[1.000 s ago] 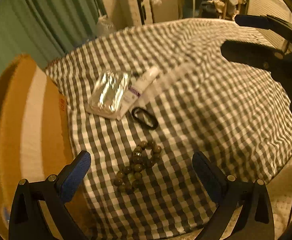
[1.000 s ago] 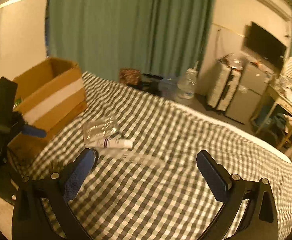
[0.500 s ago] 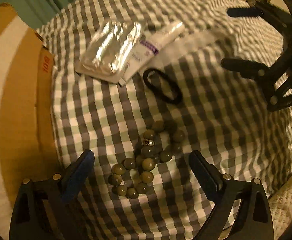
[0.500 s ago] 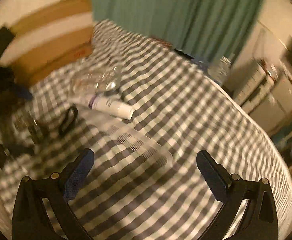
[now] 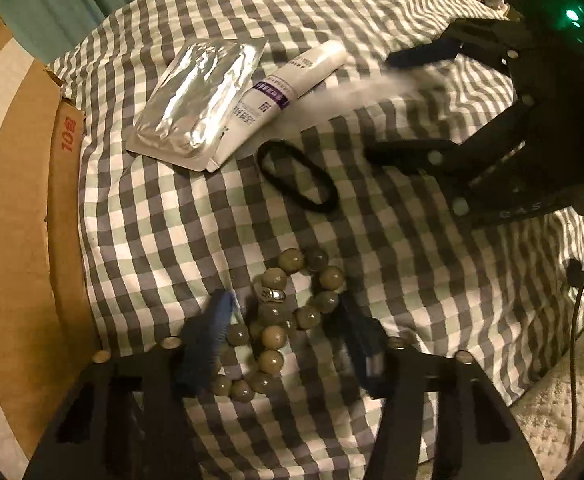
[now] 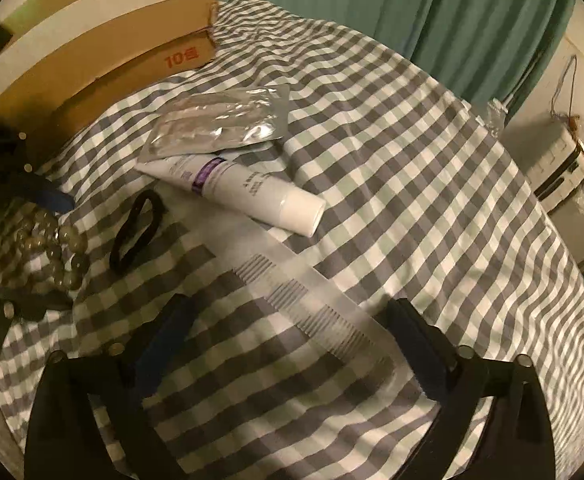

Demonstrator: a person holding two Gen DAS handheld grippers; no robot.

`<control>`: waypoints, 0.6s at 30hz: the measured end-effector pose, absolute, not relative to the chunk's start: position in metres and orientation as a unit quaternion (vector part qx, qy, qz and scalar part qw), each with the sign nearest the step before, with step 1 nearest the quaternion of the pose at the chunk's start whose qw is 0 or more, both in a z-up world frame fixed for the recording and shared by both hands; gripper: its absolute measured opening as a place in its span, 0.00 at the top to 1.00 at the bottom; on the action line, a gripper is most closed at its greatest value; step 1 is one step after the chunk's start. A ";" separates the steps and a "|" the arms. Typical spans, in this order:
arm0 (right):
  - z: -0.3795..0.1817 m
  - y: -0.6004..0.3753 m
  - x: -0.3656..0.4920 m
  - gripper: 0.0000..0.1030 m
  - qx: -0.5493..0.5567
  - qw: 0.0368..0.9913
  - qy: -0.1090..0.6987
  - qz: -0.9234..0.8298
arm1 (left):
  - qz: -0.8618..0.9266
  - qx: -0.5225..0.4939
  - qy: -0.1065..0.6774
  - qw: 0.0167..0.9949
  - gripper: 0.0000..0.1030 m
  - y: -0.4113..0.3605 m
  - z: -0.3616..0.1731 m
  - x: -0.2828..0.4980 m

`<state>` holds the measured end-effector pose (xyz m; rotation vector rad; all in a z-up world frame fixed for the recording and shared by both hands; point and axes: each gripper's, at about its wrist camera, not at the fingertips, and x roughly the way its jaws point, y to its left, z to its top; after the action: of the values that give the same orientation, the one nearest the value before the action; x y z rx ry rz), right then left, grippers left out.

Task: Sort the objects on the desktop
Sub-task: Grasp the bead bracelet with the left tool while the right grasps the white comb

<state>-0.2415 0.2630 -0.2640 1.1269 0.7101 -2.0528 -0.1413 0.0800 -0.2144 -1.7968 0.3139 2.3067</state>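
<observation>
A string of olive-green beads lies on the checked cloth. My left gripper is down around the beads, fingers either side, partly closed and blurred. A clear plastic comb lies between the open fingers of my right gripper. A black hair tie, a white tube with a purple band and a silver foil packet lie further back. In the right wrist view the beads and my left gripper show at far left.
A cardboard box with a white stripe stands against the cloth's left side; it also shows in the right wrist view. Green curtains hang behind. White luggage stands at far right. The cloth's edge drops off at lower right.
Both grippers have dropped towards the cloth. My left gripper's fingers have narrowed around the beads. My right gripper has come down over the comb.
</observation>
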 end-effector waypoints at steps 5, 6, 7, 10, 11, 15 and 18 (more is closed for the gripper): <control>-0.253 0.260 -0.233 0.73 0.432 0.326 0.287 -0.790 | 0.784 -0.604 0.091 0.110 0.85 0.080 -0.209 -0.131; -0.253 0.257 -0.230 0.84 0.433 0.321 0.293 -0.789 | 0.784 -0.604 0.088 0.111 0.87 0.079 -0.208 -0.128; -0.253 0.256 -0.228 0.87 0.435 0.318 0.293 -0.790 | 0.785 -0.602 0.086 0.113 0.89 0.079 -0.206 -0.126; -0.250 0.261 -0.228 0.90 0.450 0.316 0.263 -0.793 | 0.790 -0.597 0.081 0.114 0.89 0.079 -0.201 -0.120; -0.249 0.266 -0.229 0.91 0.459 0.314 0.246 -0.794 | 0.792 -0.594 0.080 0.115 0.89 0.080 -0.198 -0.117; -0.248 0.282 -0.222 0.93 0.477 0.302 0.214 -0.797 | 0.799 -0.584 0.066 0.124 0.89 0.080 -0.186 -0.107; -0.244 0.294 -0.214 0.95 0.486 0.300 0.193 -0.798 | 0.809 -0.567 0.059 0.143 0.90 0.086 -0.172 -0.095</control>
<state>-0.2137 0.2940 -0.2437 1.2895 0.5114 -2.1172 -0.0946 0.0864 -0.1717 -1.6343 0.1712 2.3344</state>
